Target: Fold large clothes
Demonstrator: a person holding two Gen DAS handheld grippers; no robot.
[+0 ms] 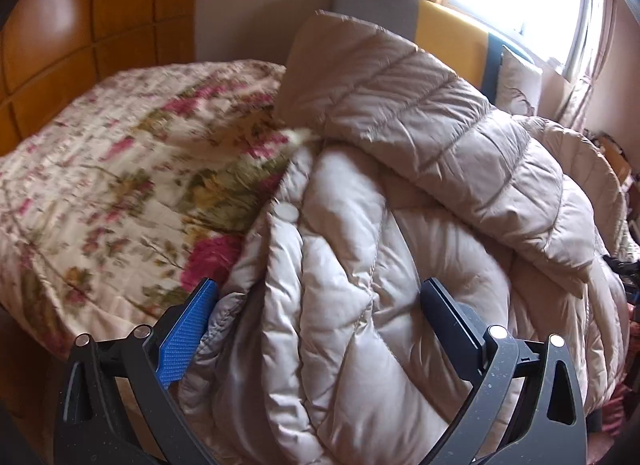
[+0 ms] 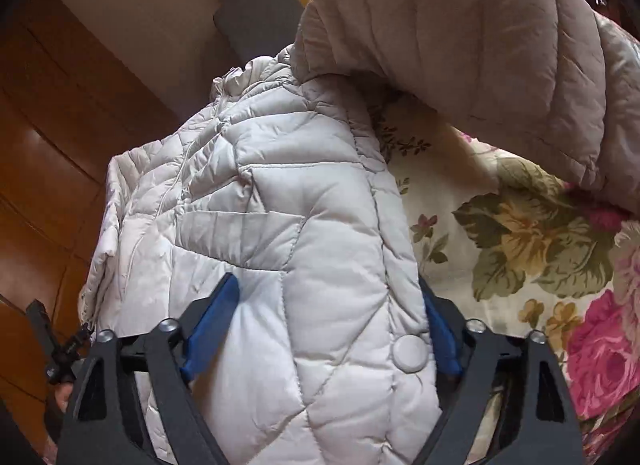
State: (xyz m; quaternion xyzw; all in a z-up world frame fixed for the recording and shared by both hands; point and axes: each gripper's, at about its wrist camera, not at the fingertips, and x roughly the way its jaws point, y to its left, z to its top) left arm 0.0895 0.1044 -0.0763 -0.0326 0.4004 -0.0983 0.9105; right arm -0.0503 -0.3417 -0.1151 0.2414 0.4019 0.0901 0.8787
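My coat (image 1: 360,265), a big quilted puffer, lies bunched on the bed (image 1: 100,185), over the floral spread, so I have a soft flat base to fold on. One sleeve (image 1: 420,113) is thrown across the body, I judge as the first tuck. My left claw (image 1: 316,305) stands spread with a thick roll of the coat between its pads; I see no pinch. My right claw (image 2: 332,321) is also spread, straddling the front panel near a snap (image 2: 408,353), not clamping it. Both seem placed to gather the bulk for the next fold.
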